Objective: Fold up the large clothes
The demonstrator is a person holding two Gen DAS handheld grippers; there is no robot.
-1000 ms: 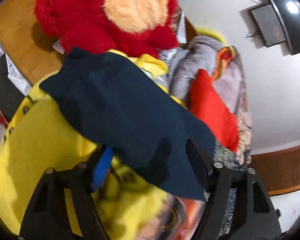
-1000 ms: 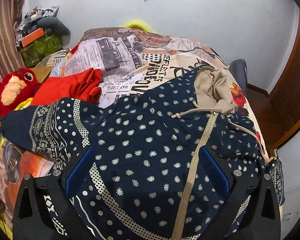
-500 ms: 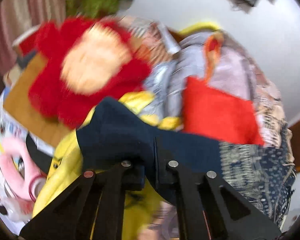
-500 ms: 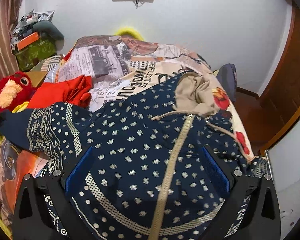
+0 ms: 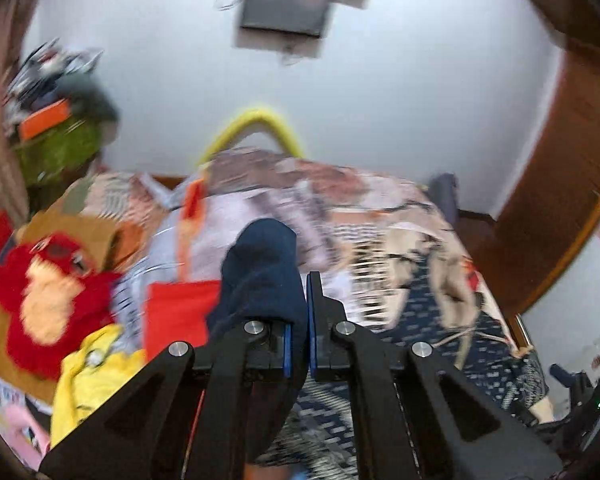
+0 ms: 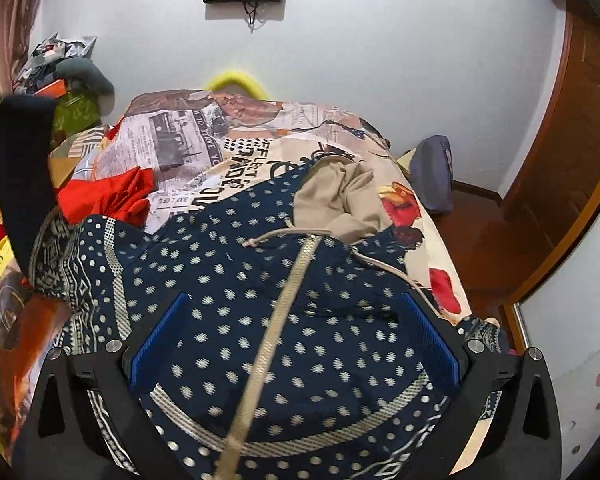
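A navy hoodie with white dots [image 6: 260, 280], a beige zip and a beige hood lining [image 6: 340, 196] lies spread on the bed. My left gripper [image 5: 298, 340] is shut on the plain navy cuff of its sleeve [image 5: 264, 272] and holds it raised. In the right wrist view that sleeve [image 6: 24, 168] hangs lifted at the far left. My right gripper [image 6: 294, 344] is open, its blue pads wide apart just above the hoodie's body, holding nothing.
The bed has a newspaper-print cover [image 6: 188, 148]. A red cloth [image 6: 112, 196], a red plush toy [image 5: 48, 304] and a yellow garment [image 5: 92, 368] lie at the left. A dark cushion [image 6: 432, 176] and a wooden door [image 6: 572, 140] are at the right.
My left gripper closed on the sleeve cuff, then lifted it and swung to face the far wall. My right gripper stayed open over the hoodie, shifting slightly.
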